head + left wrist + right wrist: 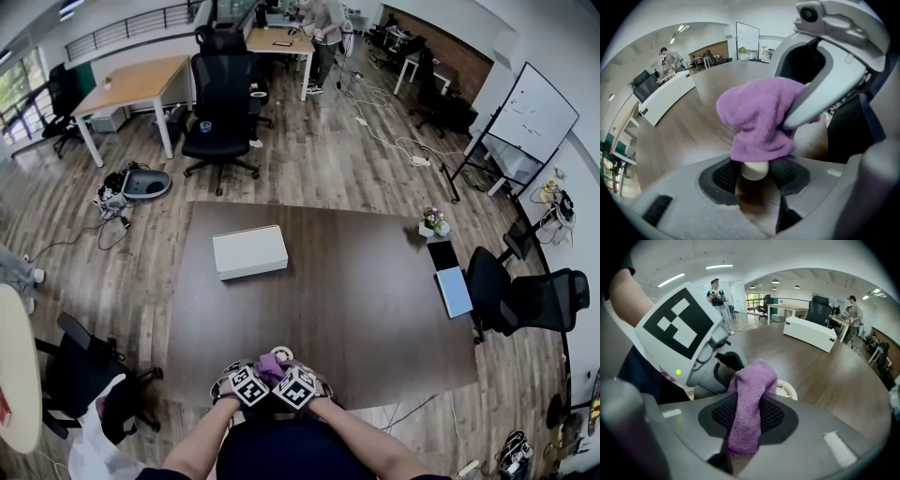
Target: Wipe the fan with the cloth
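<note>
The fingers (777,417) of the right gripper (749,425) are clamped on the purple cloth (752,383), which is draped over the cream fan (788,390). The fan's handle is gripped by the left gripper (754,177) at the table's (356,281) near edge.

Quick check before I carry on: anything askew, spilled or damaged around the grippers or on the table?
Nothing stands out. The left gripper holds the fan by its cream stem; the right gripper pinches the purple cloth, draped over the fan. No spill or damage shows on the table.
</note>
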A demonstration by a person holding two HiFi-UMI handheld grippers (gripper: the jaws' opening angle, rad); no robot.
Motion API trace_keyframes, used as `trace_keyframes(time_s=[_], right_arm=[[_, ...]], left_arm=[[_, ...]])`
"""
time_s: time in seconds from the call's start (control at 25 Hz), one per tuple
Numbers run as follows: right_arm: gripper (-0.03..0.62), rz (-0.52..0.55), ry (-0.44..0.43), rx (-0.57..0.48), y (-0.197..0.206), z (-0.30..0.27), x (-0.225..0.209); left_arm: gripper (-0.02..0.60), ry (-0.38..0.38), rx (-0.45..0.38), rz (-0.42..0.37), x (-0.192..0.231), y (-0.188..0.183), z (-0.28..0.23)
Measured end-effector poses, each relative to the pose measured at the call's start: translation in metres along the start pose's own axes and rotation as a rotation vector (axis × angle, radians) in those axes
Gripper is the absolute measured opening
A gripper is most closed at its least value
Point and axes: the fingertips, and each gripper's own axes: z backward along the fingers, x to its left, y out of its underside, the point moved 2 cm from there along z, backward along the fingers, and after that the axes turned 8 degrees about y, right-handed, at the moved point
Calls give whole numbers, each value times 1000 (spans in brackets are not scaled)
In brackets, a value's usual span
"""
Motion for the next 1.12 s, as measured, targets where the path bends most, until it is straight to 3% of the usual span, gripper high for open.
trace_keyframes(time_s=[0.32,0.96,1.12], right_arm=[[118,-17,48,-6,3,1,-15],[120,-369,199,-28,30,10,-79],[120,-452,272,-3,43,12,-96]], left_arm=[[193,5,5,14,1,0,0],[193,5,15,11,2,2,-1],[193,12,7,22,2,0,-1]])
